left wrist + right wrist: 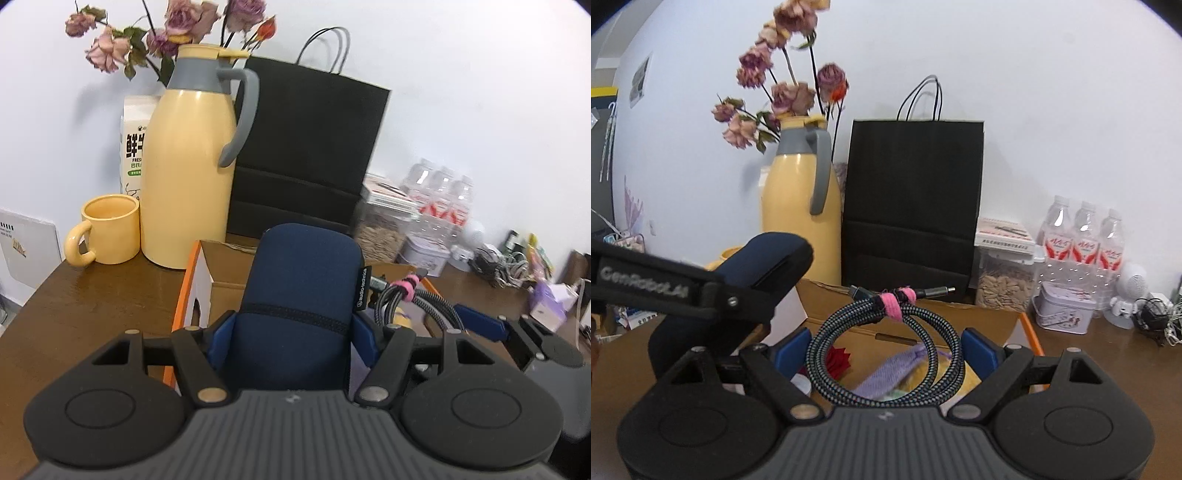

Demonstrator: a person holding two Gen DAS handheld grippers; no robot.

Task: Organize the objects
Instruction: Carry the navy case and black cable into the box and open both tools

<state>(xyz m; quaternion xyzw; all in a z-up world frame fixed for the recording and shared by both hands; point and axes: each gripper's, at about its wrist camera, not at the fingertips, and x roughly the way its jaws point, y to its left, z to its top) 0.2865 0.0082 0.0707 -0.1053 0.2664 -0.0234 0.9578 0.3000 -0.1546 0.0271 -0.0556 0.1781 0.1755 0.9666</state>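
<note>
Left gripper (pixel 291 332): clamps my navy pouch (pixel 299 295) above the cardboard box (pixel 225 273). Right gripper (pixel 884 350): holds the coiled braided cable (pixel 886 343) over that box. Step, as I judge: carrying. Next: a chosen resting spot for each.

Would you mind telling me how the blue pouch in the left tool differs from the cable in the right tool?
The blue pouch is a smooth, solid navy fabric case with a zip; the cable is a braided black-and-grey coil bound by a pink strap. The pouch fills the left tool pad to pad; the coil is an open loop spanning the right tool. Both are held above the open cardboard box.
</note>
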